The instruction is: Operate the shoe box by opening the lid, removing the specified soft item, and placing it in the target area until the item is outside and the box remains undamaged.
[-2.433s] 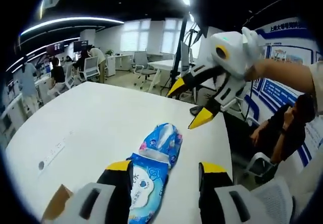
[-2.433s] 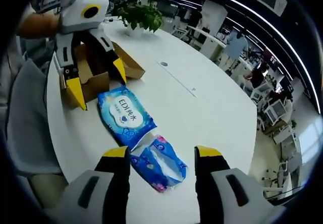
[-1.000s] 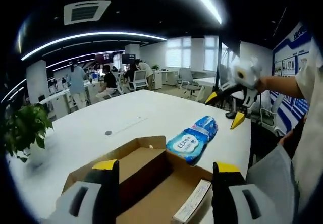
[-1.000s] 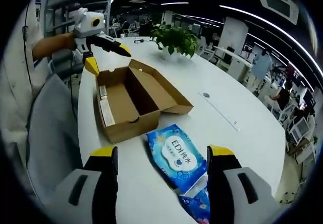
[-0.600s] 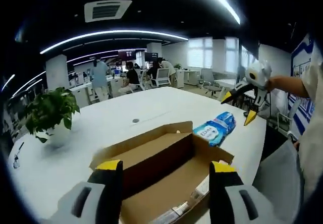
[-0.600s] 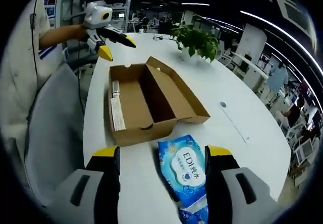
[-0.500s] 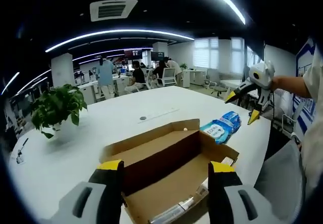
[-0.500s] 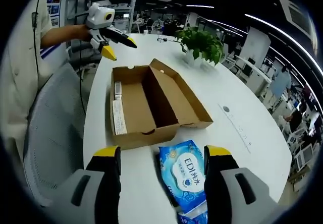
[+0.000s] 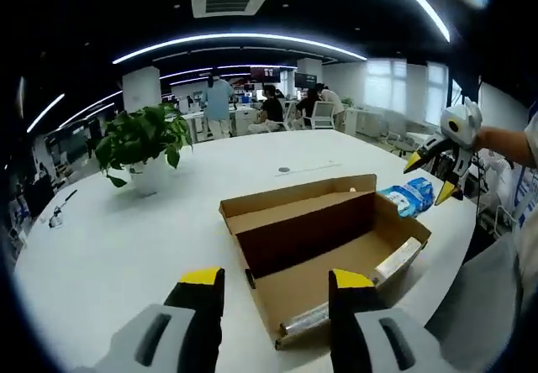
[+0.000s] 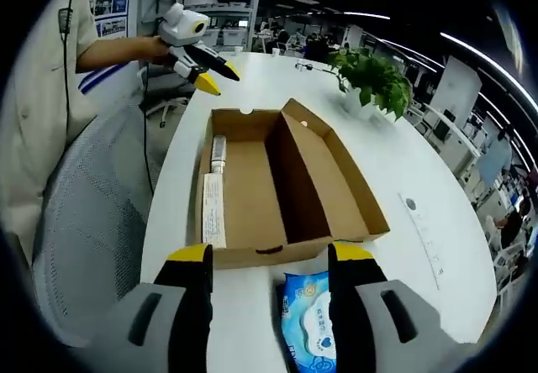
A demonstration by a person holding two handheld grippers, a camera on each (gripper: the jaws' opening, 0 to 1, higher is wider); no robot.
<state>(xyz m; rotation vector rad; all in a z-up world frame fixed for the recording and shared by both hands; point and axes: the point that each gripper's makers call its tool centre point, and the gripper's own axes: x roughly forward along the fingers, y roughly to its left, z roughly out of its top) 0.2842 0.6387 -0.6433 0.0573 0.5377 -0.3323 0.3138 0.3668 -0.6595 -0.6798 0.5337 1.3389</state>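
1. We saw the white bench (image 9: pixel 126 247) carrying everything.
2. We found the shoe box (image 10: pixel 277 184) open and lying on it, lid flap folded out flat.
3. We noted the blue wipes pack (image 10: pixel 309 323) outside, just beside the box's short end.
4. We logged the left gripper (image 10: pixel 210 68) and right gripper (image 9: pixel 437 175) with fingers apart, both empty.
5. A potted plant (image 9: pixel 143 142) stood beyond the box.

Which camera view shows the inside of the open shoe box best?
The right gripper view: it looks down into the shoe box, showing its bare floor and open lid. The left gripper view shows the box from a lower slant, its floor partly hidden.
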